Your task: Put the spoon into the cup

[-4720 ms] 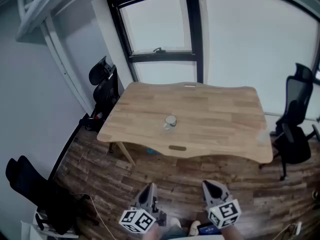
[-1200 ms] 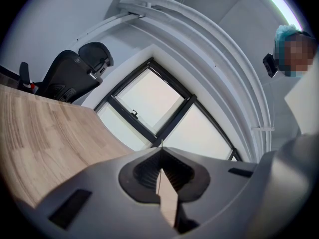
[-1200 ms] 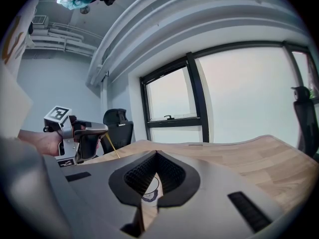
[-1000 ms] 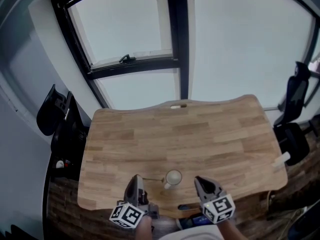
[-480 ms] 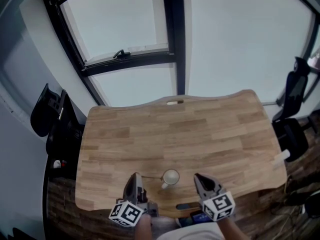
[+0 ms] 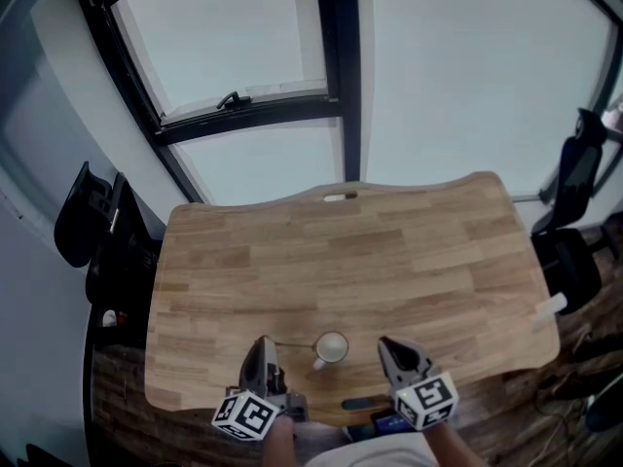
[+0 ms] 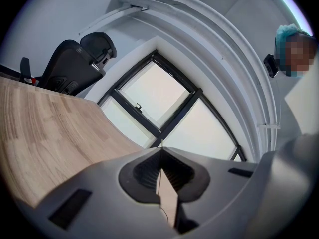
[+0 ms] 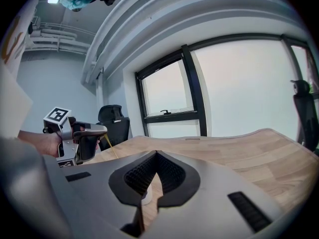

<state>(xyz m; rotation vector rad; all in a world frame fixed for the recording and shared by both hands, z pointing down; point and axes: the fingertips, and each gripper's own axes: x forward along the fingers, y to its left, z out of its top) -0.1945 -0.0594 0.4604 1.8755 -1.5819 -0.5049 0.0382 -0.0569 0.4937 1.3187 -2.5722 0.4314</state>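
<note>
A small white cup stands near the table's front edge, between my two grippers. My left gripper is just left of it, shut on the end of a thin spoon that reaches toward the cup's rim. In the right gripper view the left gripper holds the spoon slanting downward. In the left gripper view my left gripper has its jaws pressed together. My right gripper hovers right of the cup, shut and holding nothing; past its jaws a bit of the cup shows.
The wooden table stretches away to a large dark-framed window. Black office chairs stand at the left and at the right. A grommet slot lies at the table's far edge.
Since several seconds ago I have come from well back on the floor up to the table's front edge. Over the last second the grippers, spoon and cup have barely shifted.
</note>
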